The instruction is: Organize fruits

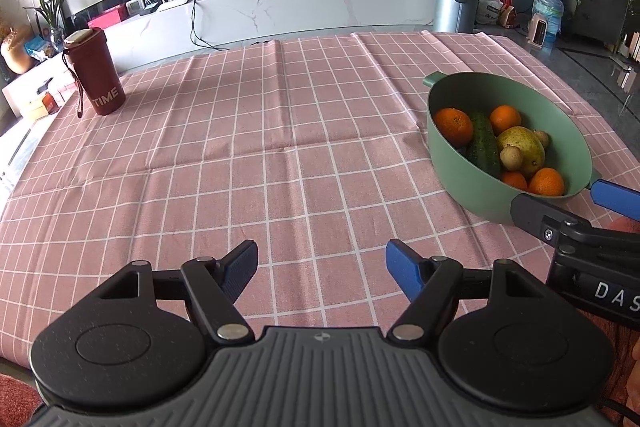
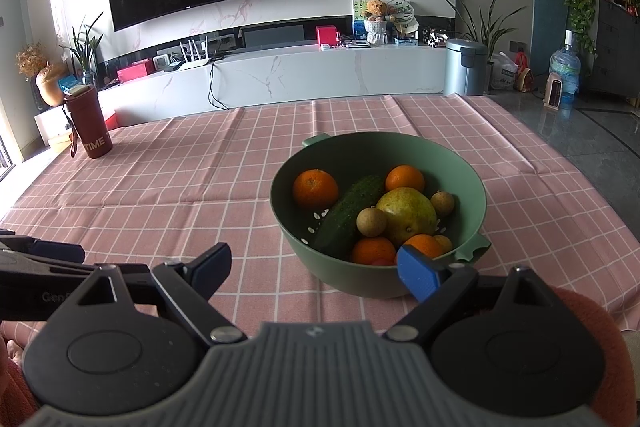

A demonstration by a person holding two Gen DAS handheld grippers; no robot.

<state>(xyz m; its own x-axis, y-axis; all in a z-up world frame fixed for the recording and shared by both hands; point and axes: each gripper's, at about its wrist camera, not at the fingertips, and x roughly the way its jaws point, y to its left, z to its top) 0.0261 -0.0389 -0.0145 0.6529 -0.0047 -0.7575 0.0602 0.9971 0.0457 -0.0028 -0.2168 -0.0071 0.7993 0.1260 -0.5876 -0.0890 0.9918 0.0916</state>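
A green colander bowl stands on the pink checked tablecloth; it also shows at the right in the left wrist view. It holds several oranges, a cucumber, a yellow-green pear and small brown longans. My right gripper is open and empty, just before the bowl's near rim. My left gripper is open and empty over bare cloth, left of the bowl. The right gripper's fingers show beside the bowl in the left wrist view.
A dark red tumbler marked TIME stands at the table's far left. Beyond the table's far edge are a white TV cabinet, a metal bin and a water bottle on the floor at right.
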